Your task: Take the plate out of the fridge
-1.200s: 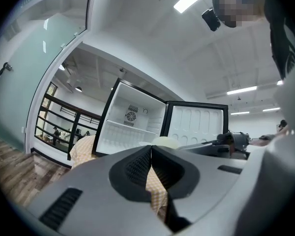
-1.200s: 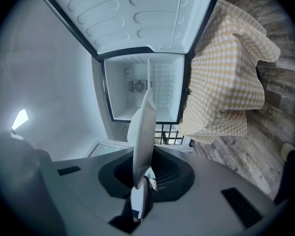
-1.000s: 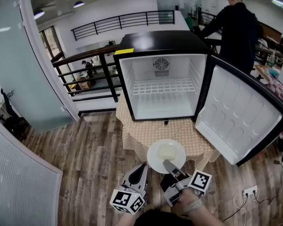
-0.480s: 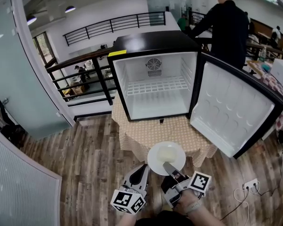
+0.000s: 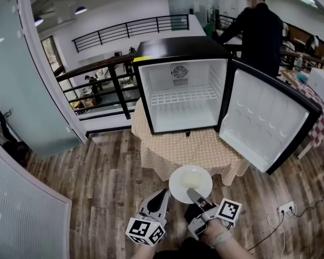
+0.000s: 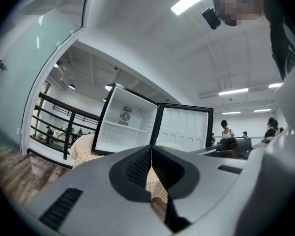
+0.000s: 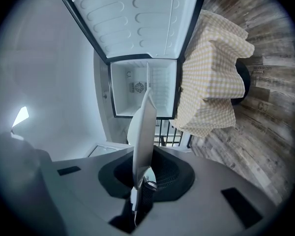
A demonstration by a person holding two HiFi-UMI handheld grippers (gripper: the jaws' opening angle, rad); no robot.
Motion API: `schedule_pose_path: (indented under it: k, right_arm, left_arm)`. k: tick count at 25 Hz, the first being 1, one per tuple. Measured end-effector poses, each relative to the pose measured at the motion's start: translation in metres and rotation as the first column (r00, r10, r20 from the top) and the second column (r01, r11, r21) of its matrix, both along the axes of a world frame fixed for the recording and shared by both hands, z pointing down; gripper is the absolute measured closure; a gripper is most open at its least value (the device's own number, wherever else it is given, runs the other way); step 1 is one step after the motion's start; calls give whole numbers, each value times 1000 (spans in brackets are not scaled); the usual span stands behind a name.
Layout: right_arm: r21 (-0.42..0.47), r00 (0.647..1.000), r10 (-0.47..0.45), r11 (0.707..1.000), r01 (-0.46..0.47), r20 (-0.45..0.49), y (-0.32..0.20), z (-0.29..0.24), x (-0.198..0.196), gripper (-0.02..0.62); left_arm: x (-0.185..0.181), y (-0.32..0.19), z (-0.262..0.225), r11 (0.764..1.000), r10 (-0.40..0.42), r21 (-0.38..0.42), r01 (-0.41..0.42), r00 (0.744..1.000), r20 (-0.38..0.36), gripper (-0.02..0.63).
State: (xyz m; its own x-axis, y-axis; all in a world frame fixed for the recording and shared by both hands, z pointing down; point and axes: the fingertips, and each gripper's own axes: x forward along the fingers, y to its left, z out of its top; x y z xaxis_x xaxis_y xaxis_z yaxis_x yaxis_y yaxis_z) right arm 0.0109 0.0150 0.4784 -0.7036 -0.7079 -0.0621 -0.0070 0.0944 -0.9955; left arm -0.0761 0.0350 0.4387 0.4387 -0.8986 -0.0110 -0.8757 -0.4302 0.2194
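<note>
The white plate point(image 5: 190, 183) is outside the fridge, held level in front of the table's near edge. My right gripper point(image 5: 193, 192) is shut on its near rim. In the right gripper view the plate point(image 7: 143, 132) shows edge-on, clamped between the jaws of the right gripper point(image 7: 141, 178). The black fridge point(image 5: 181, 90) stands open on the table, its white inside bare except for a wire shelf, and its door point(image 5: 270, 124) is swung out to the right. My left gripper point(image 5: 162, 194) hovers left of the plate, shut and holding nothing; its jaws meet in the left gripper view point(image 6: 151, 167).
A checked cloth covers the small table point(image 5: 178, 151) under the fridge. A person in black point(image 5: 259, 31) stands behind the fridge at the right. A black railing point(image 5: 105, 82) runs behind on the left, and a glass door point(image 5: 21, 80) stands further left. A power strip point(image 5: 284, 207) lies on the wooden floor.
The plate stays clamped in my right gripper. Both grippers and the plate sit slightly farther back from the table and fridge than a second ago.
</note>
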Motion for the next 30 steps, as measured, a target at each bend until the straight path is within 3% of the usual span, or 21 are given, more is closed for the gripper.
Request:
schedule_pose_path:
  k: [30]
  right_arm:
    - [-3,1000,31,1000,-31,-3,89,4,-18,538]
  left_arm:
    - [-26,88,11,1000,12,4,-11,999,-32,595]
